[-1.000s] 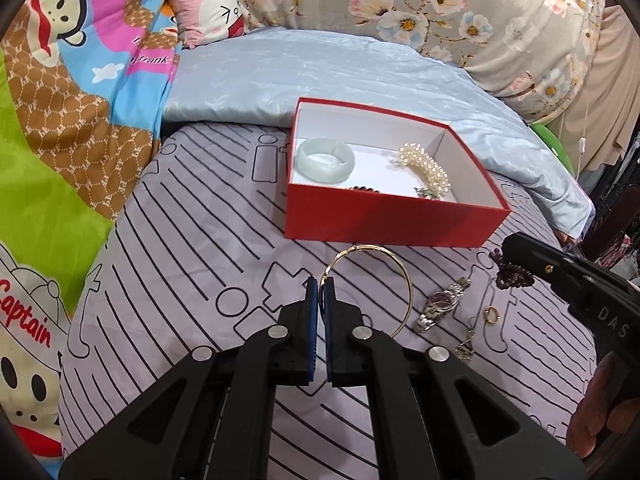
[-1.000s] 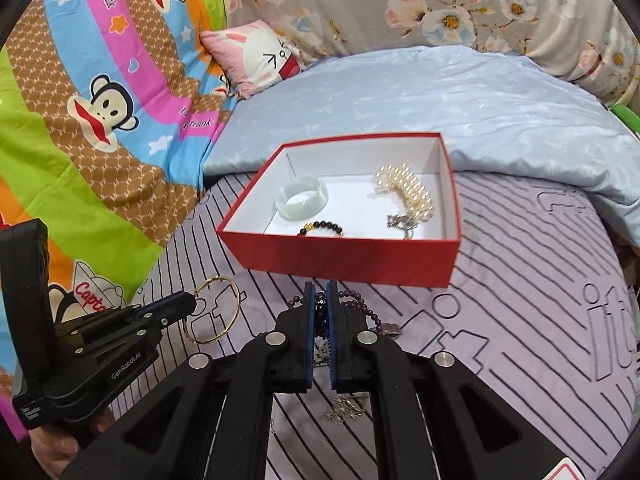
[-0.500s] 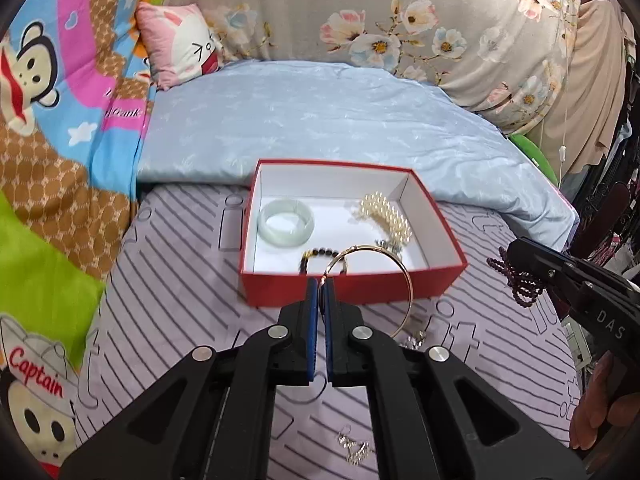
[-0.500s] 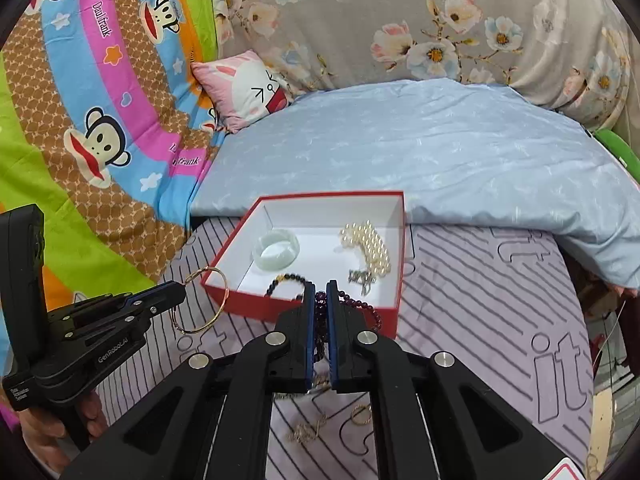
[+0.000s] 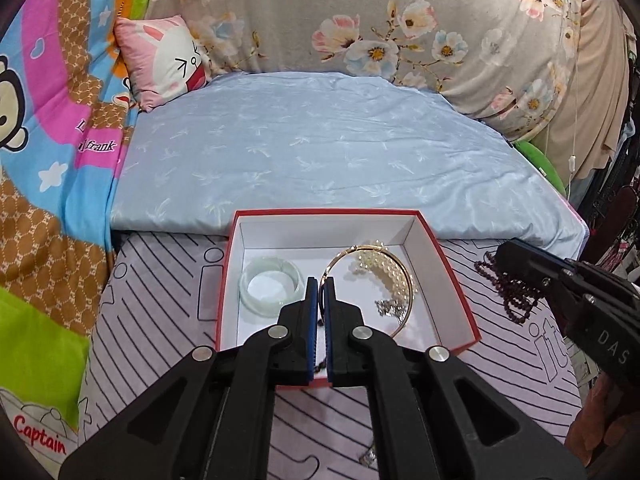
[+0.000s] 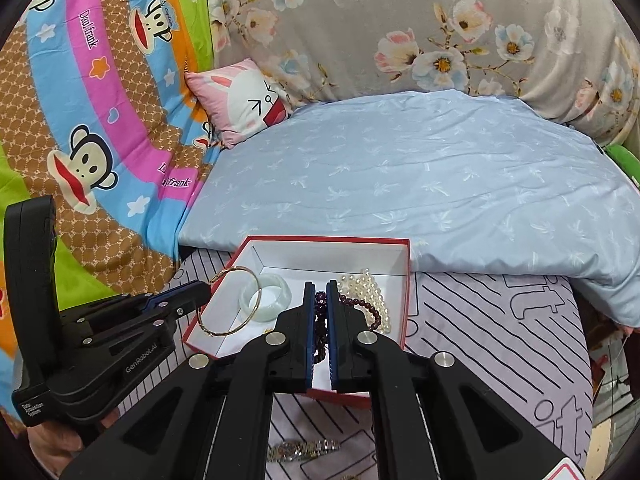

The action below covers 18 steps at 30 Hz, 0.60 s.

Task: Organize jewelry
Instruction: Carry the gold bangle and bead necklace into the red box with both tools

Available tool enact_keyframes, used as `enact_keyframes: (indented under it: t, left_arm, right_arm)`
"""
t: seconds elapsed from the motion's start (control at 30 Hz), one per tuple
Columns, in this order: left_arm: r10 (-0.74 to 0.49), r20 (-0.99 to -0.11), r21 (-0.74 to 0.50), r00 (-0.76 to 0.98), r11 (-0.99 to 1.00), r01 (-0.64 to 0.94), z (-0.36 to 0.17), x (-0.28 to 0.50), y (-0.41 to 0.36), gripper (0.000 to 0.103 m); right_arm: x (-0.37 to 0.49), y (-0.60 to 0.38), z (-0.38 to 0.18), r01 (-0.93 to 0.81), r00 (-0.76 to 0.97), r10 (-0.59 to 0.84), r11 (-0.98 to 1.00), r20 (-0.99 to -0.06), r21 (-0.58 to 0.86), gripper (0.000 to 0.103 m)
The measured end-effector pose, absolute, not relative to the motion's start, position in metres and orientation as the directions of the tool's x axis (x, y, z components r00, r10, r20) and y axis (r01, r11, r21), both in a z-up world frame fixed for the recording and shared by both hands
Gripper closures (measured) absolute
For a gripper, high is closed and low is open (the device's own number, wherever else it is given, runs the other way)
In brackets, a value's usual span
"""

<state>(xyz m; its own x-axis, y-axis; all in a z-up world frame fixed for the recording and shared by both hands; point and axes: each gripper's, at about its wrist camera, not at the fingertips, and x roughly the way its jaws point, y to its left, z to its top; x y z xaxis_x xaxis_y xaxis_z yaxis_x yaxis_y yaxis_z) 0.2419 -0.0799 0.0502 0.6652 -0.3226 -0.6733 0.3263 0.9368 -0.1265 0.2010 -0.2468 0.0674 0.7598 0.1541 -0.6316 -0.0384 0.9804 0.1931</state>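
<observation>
With both pieces lifted clear of the striped bedcover (image 5: 160, 320), the step in hand looks like the carry to the red box (image 5: 460, 300): the left gripper (image 5: 321, 280) is clamped on the rim of a thin gold bangle (image 5: 406, 280), which hangs over the box's right half, and the right gripper (image 6: 321, 285) is pinched on a dark purple bead bracelet (image 6: 356, 303) that dangles just above the near part of the box. Next, by my reading, each hand has to sink a little so its piece is inside the walls, then part its jaws; the bangle wants a bare patch of white floor, since it now hovers over the pearls. Inside the box lie a pale jade bangle (image 5: 270, 286) at the left, a pearl bracelet (image 5: 394, 278) at the right with a small silver charm (image 5: 386, 306) near it. A metal watch (image 6: 304, 450) is left outside the box on the near cover.
</observation>
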Motion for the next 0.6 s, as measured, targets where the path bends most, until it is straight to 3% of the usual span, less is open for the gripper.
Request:
enact_keyframes:
  t: [0.6]
  left_arm:
    - [-0.283, -0.731, -0.121, 0.621, 0.949, 0.29, 0.004, 0.3, -0.094, 0.101]
  right_arm:
    - [0.257, -0.241, 0.015, -0.042, 0.698, 0.173, 0.979, -0.694, 0.201, 0.098]
